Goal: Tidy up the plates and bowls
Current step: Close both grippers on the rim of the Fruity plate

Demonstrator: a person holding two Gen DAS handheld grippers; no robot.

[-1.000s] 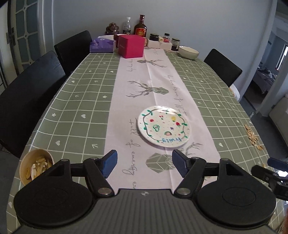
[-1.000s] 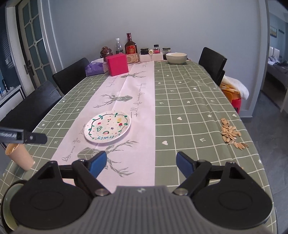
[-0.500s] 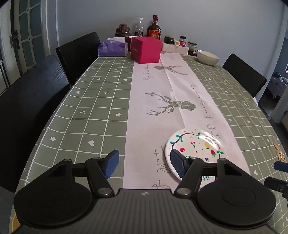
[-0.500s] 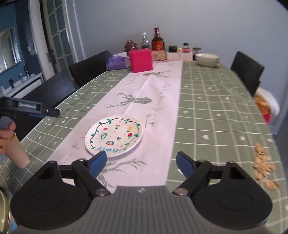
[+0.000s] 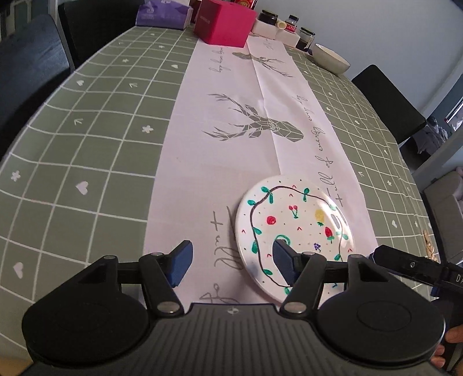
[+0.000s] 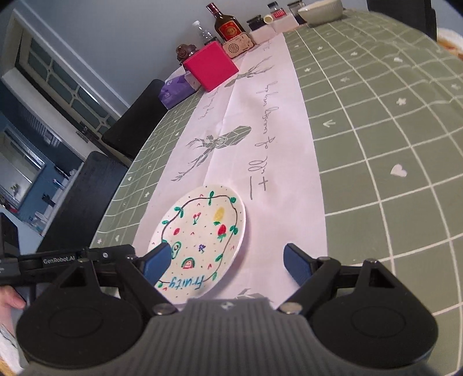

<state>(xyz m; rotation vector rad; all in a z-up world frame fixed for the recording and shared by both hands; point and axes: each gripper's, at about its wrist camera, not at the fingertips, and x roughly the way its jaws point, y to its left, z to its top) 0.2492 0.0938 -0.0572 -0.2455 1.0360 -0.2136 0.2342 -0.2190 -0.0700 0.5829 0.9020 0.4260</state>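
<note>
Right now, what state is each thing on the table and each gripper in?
Plate: flat on the white runner, empty, not gripped.
Bowl: upright at the far end, alone.
Pink box: closed, on the runner's far end.
Liquor bottle: upright, capped.
Left gripper: jaws closing, nothing between them.
Right gripper: open, plate's edge between its fingers, not touched.

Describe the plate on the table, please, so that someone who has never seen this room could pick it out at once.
A long table under a green grid-patterned cloth has a pale runner with deer prints down its middle. The plate lies flat on that runner at the near end. Unlike the plain bowl at the far end, it is white with hand-painted fruits, a leafy vine and "Fruity" in blue.
</note>
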